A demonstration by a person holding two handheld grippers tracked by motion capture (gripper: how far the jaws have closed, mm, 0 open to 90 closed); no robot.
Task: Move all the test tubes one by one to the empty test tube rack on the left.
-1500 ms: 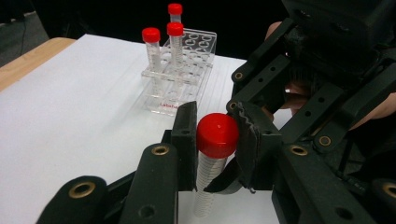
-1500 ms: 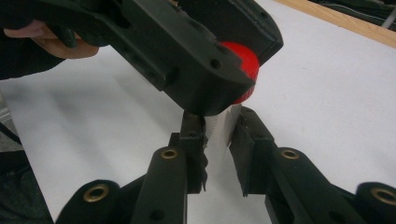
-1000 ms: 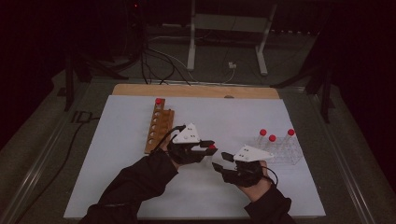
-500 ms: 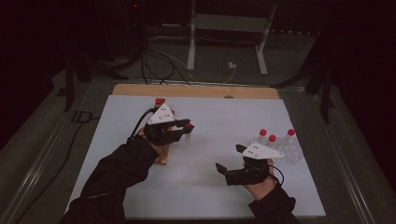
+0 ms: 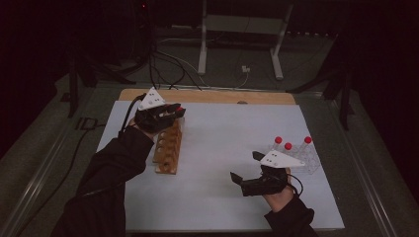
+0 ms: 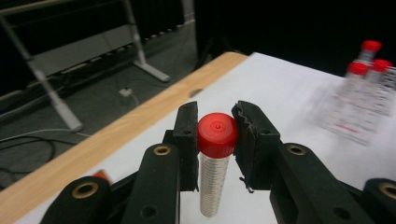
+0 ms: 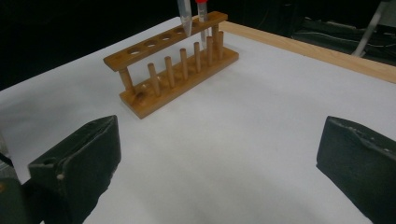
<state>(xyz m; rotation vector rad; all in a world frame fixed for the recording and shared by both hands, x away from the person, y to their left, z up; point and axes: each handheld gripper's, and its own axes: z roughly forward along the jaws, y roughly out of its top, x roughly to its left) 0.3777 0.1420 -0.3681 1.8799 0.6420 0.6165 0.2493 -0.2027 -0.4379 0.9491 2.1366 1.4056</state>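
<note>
High view: my left tool (image 5: pixel 174 111) is clamped on a red-capped tube (image 5: pixel 181 109) and hangs over the far end of the wooden tube rack (image 5: pixel 168 144). Rack's long axis runs away from me, near to far, on the white counter (image 5: pixel 222 148). One capped tube looks already seated at the rack's far end, hard to separate from the held one here. My right tool (image 5: pixel 245 170) sits low near the front right of the counter, jaws apart, nothing between them; they have just been opening. Clear plastic rack (image 5: pixel 299 158) with three red-capped tubes (image 5: pixel 288 146) just beyond it. Left hand is clearly the nearer one to the wooden rack; right is well apart from it.

Left gripper view: pads squeeze the red cap (image 6: pixel 217 135), tube body hangs straight down below the jaws, roughly upright. Clear rack with tubes blurred at upper right (image 6: pixel 369 98).

Right gripper view: both jaws wide, bare counter between. Wooden tube rack (image 7: pixel 173 74) ahead; the held tube's pointed tip (image 7: pixel 185 18) hovers just above the top rail, next to the seated tube (image 7: pixel 202 21) in the end hole. Tip looks near the second hole but not in it yet.

Judgement: next move turns on tube axis vertical, tip lined up over that free hole, then straight down.
</note>
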